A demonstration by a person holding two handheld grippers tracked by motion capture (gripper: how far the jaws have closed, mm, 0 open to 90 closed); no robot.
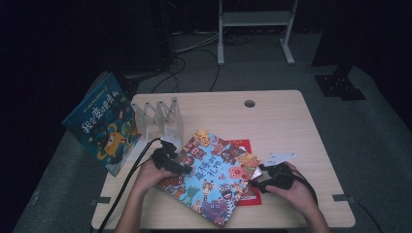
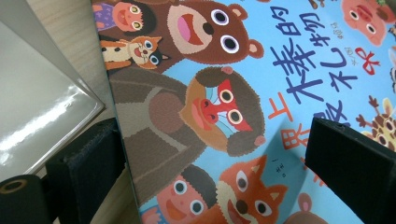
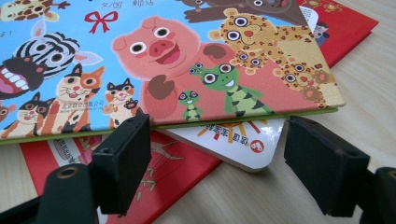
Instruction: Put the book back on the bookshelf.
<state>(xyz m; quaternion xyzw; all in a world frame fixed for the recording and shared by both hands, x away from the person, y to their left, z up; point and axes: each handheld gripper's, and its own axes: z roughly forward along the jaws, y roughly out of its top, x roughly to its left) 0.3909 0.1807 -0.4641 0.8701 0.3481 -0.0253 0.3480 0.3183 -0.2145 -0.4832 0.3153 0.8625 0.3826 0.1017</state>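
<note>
A pale wooden surface (image 1: 282, 121) stands in a dark room, cables trailing on the grey floor behind. The animal picture book (image 1: 211, 174) lies across a red book (image 3: 182, 163) and a white one (image 3: 243, 142) — both mostly hidden. The left gripper (image 1: 187, 170) straddles the book's edge, seemingly not pinching it. The right gripper (image 3: 217, 154) sits parted at the book's corner, gripping nothing.

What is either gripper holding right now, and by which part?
Left gripper straddles the left edge of the blue animal-cover picture book; whether it grips cannot be told. Right gripper is open, holding nothing.
</note>
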